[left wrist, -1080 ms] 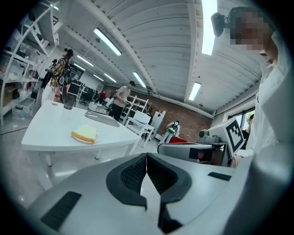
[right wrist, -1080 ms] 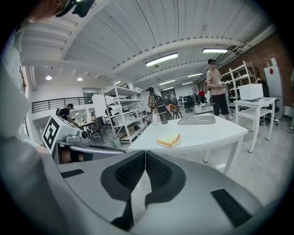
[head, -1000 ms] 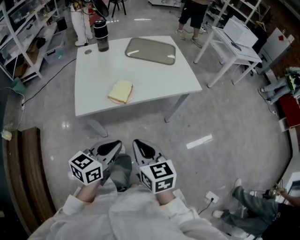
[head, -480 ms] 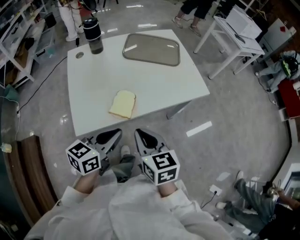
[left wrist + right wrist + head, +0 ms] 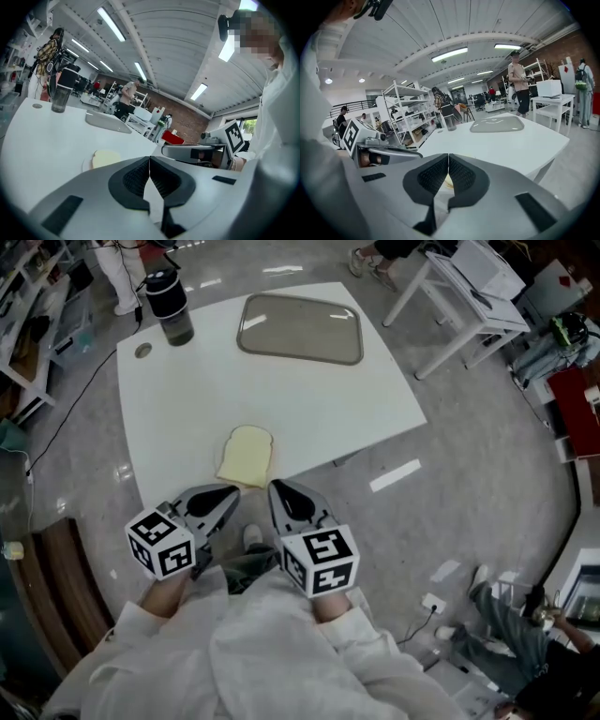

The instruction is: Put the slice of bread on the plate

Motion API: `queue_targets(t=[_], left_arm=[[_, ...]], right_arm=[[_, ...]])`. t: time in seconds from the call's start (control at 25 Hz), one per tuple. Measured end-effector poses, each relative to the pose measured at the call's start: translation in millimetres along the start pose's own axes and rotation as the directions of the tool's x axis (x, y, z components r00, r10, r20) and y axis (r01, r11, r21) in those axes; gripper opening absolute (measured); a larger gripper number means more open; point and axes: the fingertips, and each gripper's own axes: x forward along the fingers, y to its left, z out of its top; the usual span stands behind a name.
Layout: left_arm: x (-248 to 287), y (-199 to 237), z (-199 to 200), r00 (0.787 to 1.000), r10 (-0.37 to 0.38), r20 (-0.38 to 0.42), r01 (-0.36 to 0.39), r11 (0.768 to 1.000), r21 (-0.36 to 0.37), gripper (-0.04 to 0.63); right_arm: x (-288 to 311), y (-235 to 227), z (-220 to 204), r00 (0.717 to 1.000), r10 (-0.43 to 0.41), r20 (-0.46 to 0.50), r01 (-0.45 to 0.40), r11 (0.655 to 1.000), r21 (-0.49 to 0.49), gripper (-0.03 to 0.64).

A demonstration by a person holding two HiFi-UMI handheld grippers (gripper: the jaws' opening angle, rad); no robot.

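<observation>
Head view: 2 grippers, left (image 5: 228,495) and right (image 5: 277,491), held side by side at the near edge of the table (image 5: 187,399), each with jaws pressed together on nothing; bread (image 5: 246,456) lies on a small plate (image 5: 86,165) just ahead of them; tray (image 5: 300,329) and dark cup (image 5: 169,306) sit at the far side.

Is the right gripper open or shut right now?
Shut. In its own view, the right gripper has both jaws meeting at the tips, with nothing held between them.
</observation>
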Motion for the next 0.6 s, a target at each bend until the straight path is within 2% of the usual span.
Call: queue_targets(t=[0.28, 0.6], left_arm=[[-5, 30, -4, 0.996, 0.088, -0.001, -0.088, 0.996, -0.02, 0.009], [1, 39, -2, 0.992, 0.124, 0.012, -0.123, 0.991, -0.055, 0.009]], right_arm=[[4, -7, -14, 0.999, -0.001, -0.037, 0.002, 1.0, 0.024, 0.015], [14, -20, -11, 0.998, 0.032, -0.055, -0.031, 0.999, 0.022, 0.015]])
